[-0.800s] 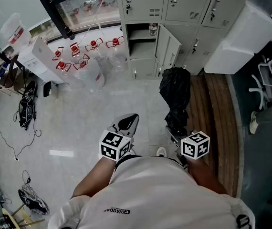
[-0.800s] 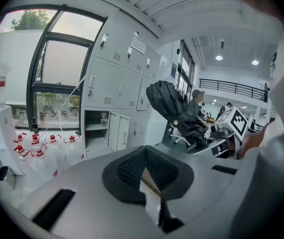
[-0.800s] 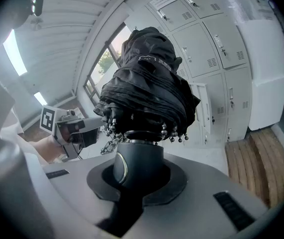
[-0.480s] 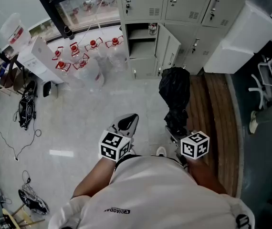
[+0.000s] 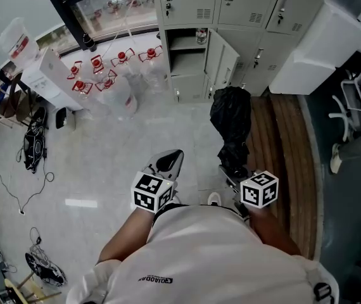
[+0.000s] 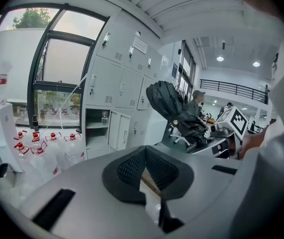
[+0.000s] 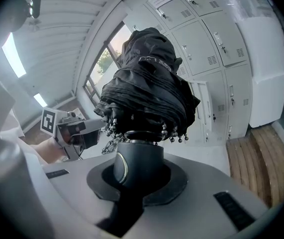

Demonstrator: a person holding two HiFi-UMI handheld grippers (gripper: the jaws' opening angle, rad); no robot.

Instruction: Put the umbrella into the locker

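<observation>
Held in right hand-held gripper [image 5: 232,168]: black folded umbrella [image 5: 231,116]. Pinched by its dark rounded handle [image 7: 134,167], both jaws closed tight around it. Canopy end pointing away toward the far lockers and tilted a little downward. Fabric bunched loosely, beaded rib tips hanging just above the grip. Carried over the seam between pale floor [image 5: 104,151] and wooden strip [image 5: 282,144] on the right. Not in the locker yet; well apart from it.

Left hand-held gripper [image 5: 168,162]: pads pressed together at the tips, nothing between them. Kept near, just left of the umbrella, not touching it.

Far ahead: bank of grey lockers [image 5: 231,5]. One locker [image 5: 187,59] standing open, door [image 5: 221,62] swung out to its right, shelves visible inside. Small bottle-like item [image 5: 201,37] on the upper level.

Left of the open locker, on the floor below a window: cluster of clear water bottles [image 5: 104,84] with red caps. Large white block [image 5: 320,43] set against the lockers at far right. Dark cables [image 5: 35,144] lying on the floor at far left.

Near edge of head view: white shirt [image 5: 206,258] of the person, both arms reaching forward to the marker cubes.
</observation>
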